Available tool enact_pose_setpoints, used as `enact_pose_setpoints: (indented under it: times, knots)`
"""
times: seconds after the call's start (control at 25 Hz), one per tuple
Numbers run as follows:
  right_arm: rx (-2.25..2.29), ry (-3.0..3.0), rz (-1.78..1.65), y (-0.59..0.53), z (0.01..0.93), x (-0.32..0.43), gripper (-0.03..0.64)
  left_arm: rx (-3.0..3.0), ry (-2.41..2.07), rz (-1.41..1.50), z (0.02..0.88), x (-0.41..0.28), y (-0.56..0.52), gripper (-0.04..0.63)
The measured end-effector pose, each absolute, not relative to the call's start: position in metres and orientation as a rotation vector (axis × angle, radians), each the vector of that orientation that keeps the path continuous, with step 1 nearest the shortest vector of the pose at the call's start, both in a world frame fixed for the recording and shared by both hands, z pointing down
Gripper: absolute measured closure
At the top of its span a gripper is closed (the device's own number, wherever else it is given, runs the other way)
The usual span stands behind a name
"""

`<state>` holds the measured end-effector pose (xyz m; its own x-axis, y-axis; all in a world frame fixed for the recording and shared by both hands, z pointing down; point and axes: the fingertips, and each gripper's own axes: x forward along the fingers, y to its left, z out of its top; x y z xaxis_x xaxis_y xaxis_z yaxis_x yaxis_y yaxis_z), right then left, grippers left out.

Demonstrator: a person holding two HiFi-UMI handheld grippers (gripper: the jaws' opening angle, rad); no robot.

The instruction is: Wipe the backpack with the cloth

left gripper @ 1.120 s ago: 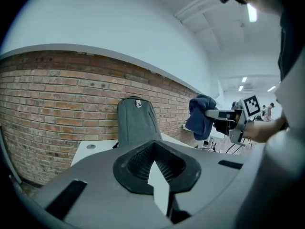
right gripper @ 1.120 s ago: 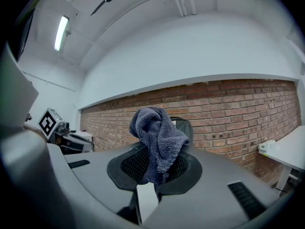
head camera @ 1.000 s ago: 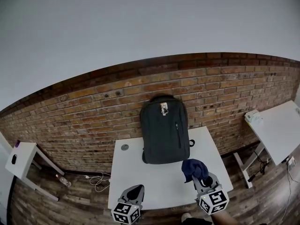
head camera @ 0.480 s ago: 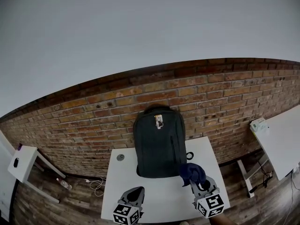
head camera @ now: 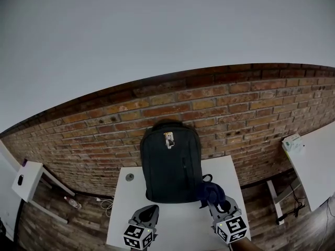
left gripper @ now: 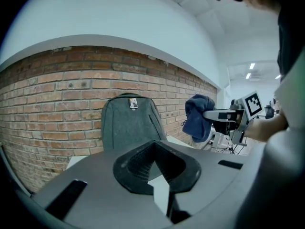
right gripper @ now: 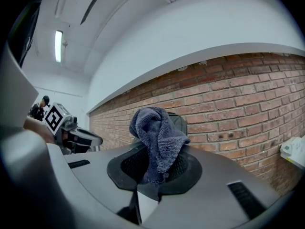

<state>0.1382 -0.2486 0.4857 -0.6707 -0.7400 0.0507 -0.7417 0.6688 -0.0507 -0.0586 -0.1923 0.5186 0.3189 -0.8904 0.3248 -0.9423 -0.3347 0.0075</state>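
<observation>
A dark grey backpack (head camera: 170, 163) stands upright on the white table (head camera: 123, 213), leaning on the brick wall. My right gripper (head camera: 214, 202) is shut on a dark blue cloth (head camera: 211, 192), held up by the backpack's lower right corner; I cannot tell if they touch. In the right gripper view the cloth (right gripper: 157, 140) bunches up from the jaws and hides most of the backpack (right gripper: 180, 123). My left gripper (head camera: 148, 212) hovers shut and empty over the table's front, short of the backpack (left gripper: 129, 123). The left gripper view shows the cloth (left gripper: 196, 118) at right.
A small round object (head camera: 129, 177) lies on the table left of the backpack. A small white side table (head camera: 26, 179) stands at far left, and another white table (head camera: 314, 161) at right. Cables (head camera: 104, 205) lie on the wooden floor.
The right gripper with the cloth has moved closer to the backpack's lower right side. The head view has shifted, so the backpack sits further left in it. The left gripper has barely moved.
</observation>
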Motion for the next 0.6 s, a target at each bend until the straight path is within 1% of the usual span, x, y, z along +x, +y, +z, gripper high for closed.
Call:
enact_pose_setpoints:
  times: [0.32,0.6]
  knots:
    - [1.240,-2.835,0.111,-0.261,0.491,0.132,0.563,2.359,-1.677,0.385,0.525,-0.065,-0.198,0.614]
    - [1.303,-2.760,0.000,-0.287,0.486,0.134,0.563,2.403,-1.636,0.386,0.525,-0.076,-0.199,0.614]
